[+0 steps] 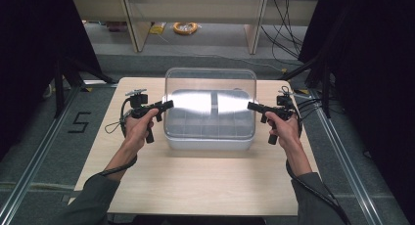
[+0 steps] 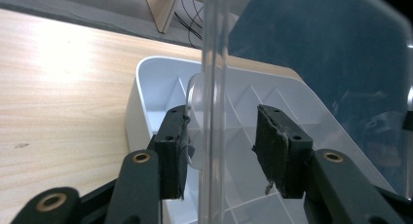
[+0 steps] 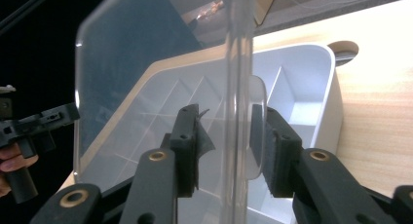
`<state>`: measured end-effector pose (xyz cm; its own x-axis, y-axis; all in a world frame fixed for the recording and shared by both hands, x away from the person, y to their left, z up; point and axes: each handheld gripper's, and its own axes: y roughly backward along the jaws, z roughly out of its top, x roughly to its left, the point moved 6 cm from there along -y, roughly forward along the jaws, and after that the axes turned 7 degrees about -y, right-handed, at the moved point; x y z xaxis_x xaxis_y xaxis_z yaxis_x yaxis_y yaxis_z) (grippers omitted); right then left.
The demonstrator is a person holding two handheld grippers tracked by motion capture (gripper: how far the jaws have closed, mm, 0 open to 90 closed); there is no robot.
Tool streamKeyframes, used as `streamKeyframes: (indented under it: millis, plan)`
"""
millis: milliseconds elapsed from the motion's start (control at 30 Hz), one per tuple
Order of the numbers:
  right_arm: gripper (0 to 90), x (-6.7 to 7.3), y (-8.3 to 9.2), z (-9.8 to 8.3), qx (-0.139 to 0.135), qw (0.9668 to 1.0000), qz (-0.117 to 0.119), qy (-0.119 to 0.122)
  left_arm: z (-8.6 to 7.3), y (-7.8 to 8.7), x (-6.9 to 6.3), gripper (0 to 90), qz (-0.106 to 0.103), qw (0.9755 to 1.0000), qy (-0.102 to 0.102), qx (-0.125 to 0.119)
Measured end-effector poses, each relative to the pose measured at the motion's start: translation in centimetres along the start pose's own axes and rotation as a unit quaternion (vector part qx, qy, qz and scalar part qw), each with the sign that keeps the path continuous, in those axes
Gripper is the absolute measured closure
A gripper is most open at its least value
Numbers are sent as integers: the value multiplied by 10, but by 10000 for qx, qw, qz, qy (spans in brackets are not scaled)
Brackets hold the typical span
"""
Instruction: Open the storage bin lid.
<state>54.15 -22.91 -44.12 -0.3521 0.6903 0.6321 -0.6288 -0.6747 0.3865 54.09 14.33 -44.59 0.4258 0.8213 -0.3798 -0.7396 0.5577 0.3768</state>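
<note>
Clear lid held at both ends above its grey box

Clear lid (image 1: 210, 95) hangs over the divided grey box (image 1: 210, 137) in the middle of the wooden table (image 1: 195, 186), gripped at its left and right ends. The box sits on the table, its rows of compartments open to view through the transparent plastic; the lid's rim looks to be just above the box's edge, though how far clear it is I cannot tell.

Both forearms come in from the near side, elbows low, wrists cocked so each tool points inward across the table toward the other. The left gripper (image 1: 168, 105) reaches in from the left and meets the lid's left end; the right gripper (image 1: 252, 106) mirrors it at the right end. The two hands sit at about the same height and the same distance from the near edge.

In the left gripper view the lid's edge runs upright between the black jaws (image 2: 221, 151), which stand narrow around the small rounded tab there, the left pad against it. In the right gripper view the same holds: the jaws (image 3: 226, 148) are drawn in on the lid's edge and its tab, with the box lying below and beyond them.
</note>
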Motion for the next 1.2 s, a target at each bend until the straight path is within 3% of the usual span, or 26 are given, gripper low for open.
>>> streamKeyframes:
  millis: [100,200,533,600,733,767,800,933,967,1067,1100,1200]
  plan:
    - [650,6,5,1,-7,10000,-14,-47,3,5,-7,563,126,9999,-113,-5]
    - [659,14,15,6,-102,9999,29,129,6,9,-11,576,108,9998,-116,-75]
    - [664,36,39,9,-190,9994,135,255,12,30,-29,579,66,9993,-317,-207]
    - [664,37,42,8,-229,9988,157,405,8,38,-33,580,73,9990,-385,-215]
    - [664,43,48,0,-185,9991,172,331,3,46,-36,583,56,9988,-416,-244]
    - [664,42,49,-2,-204,9987,170,436,-1,51,-38,583,63,9987,-432,-247]
    - [663,45,51,-5,-175,9990,191,362,-3,54,-39,584,57,9986,-460,-235]
    - [663,47,55,-12,-177,9986,168,462,-10,61,-42,583,57,9986,-489,-209]
    - [663,49,57,-15,-135,9991,170,363,-12,64,-43,583,61,9985,-489,-221]
    - [661,52,62,-24,-109,9992,130,371,-18,72,-46,583,25,9983,-516,-281]
    - [659,52,65,-29,-168,9984,138,522,-23,77,-48,583,2,9981,-533,-315]
    - [660,53,70,-44,-64,9986,146,495,-36,84,-50,583,-19,9981,-560,-252]
